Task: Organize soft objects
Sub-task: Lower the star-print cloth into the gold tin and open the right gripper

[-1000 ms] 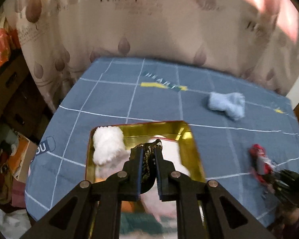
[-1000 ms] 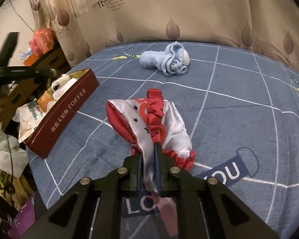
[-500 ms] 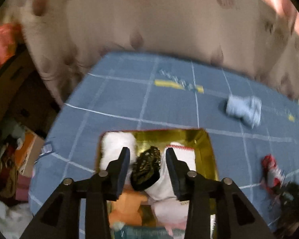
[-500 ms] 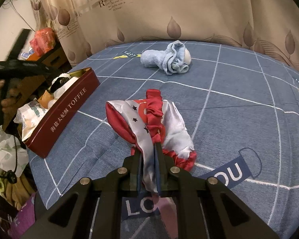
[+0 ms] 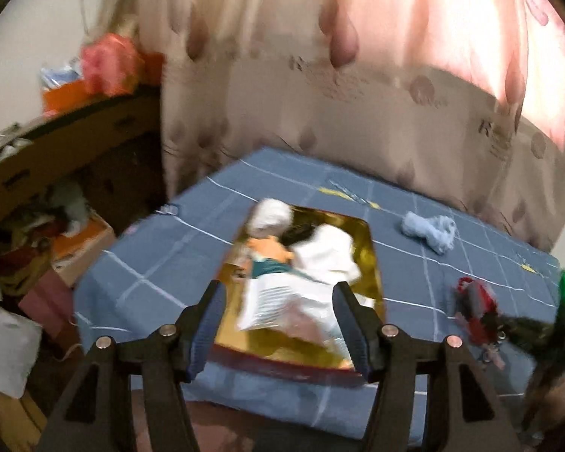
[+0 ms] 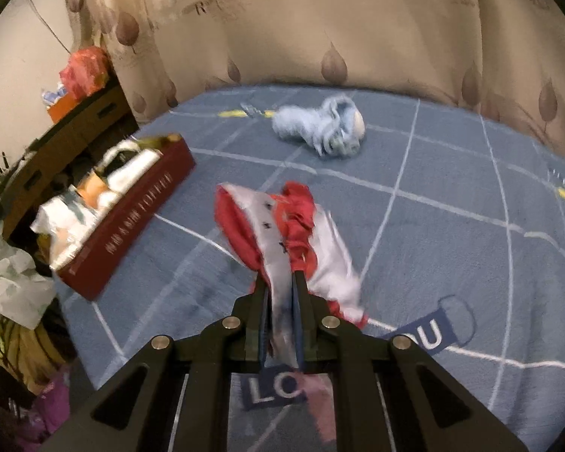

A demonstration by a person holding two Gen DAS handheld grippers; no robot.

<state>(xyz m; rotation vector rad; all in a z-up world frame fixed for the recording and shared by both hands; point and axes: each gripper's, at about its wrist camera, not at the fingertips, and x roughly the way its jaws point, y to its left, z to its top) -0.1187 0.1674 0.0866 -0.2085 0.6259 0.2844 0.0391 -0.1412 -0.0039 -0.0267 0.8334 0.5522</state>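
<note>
Red-and-white cloth: satiny, ruffled red band down its middle, small dark stars on the white stripe; it lay bunched on the blue bedspread, near edge drawn up between the fingers.
Right gripper: jaws clenched tight on that cloth, white stripe pinched in the narrow gap.
Left gripper: jaws spread wide, nothing between them, poised above the near end of the tin.
Toffee tin: dark red outside, gold inside; it sat on the bedspread's left side, close to the edge.
Tin contents: packed full. A fluffy white ball at the far end, an orange piece, a white folded cloth, a crinkly plastic packet at the near end, something dark tucked between, too blurred to name.
Light-blue towel: rolled and rumpled, alone toward the far side, well apart from both tin and red cloth.
Open room: bare bedspread lay between the red cloth and the tin, and a broad stretch off to the right.
Edges: the bedspread dropped off just left of the tin; the curtain closed in the far side.
Surroundings: a wooden cabinet with red and orange bags on top, floor clutter and white plastic bags crowding the left edge.
</note>
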